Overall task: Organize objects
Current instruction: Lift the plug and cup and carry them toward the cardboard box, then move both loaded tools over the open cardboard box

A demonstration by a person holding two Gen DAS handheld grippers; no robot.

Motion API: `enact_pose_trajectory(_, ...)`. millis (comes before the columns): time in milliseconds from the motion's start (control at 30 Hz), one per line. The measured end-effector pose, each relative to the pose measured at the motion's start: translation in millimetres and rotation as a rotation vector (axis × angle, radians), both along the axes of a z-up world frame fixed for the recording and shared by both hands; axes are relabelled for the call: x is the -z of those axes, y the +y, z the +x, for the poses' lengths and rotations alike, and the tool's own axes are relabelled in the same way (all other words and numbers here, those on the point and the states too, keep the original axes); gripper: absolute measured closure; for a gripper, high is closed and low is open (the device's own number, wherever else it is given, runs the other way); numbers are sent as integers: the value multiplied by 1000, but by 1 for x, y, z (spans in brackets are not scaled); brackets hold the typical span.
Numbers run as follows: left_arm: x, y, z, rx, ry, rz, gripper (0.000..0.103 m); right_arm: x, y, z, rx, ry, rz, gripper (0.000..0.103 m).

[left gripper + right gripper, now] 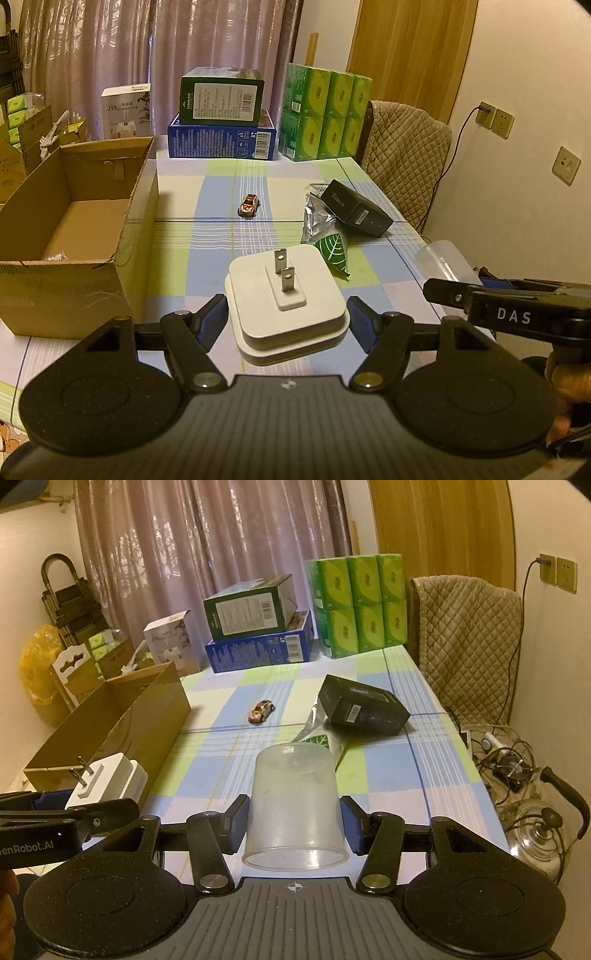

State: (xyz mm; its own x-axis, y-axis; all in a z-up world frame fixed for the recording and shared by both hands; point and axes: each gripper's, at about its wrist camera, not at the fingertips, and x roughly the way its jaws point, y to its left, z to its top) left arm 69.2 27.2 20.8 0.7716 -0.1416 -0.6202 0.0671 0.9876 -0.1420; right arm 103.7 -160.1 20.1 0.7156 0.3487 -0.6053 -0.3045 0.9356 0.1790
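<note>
Plug [288, 310] sits clamped in my left gripper [288, 325], both blue pads pressed against its white sides, prongs pointing up; it is lifted off the table [207, 258]. I take the open carton [74, 229] as my landmark: in the left wrist view it stands just left of the plug, on the table's left edge. Right of the carton, further back, lies a toy car [249, 206]. Further right again are a black box [356, 212], a foil bag [317, 221] under it, and a green leaf [332, 254] nearer me. My right gripper shows at the right edge, carrying a clear cup [443, 260].

In the right wrist view, my right gripper [293, 827] holds the cup [295, 805] on its side, pads tight on its wall, mouth towards the camera, above the table [406, 775]. The carton [122, 723] is to its left, with the plug [107, 781] just in front of the carton's near corner, in the left gripper [48, 819]. The car [261, 710] and box [364, 709] lie right of the carton.
</note>
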Motion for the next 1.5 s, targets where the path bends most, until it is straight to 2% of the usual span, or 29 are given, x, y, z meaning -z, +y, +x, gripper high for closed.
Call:
enact_pose_trajectory(833,-7,7,-3,-7,-9,-9,37,-4,14,-1,-35,-7,-3,54)
enact_pose_trajectory(1500,-18,36,-6,-49,-21,2,37,-12,48,4,-108,-21,-11,54)
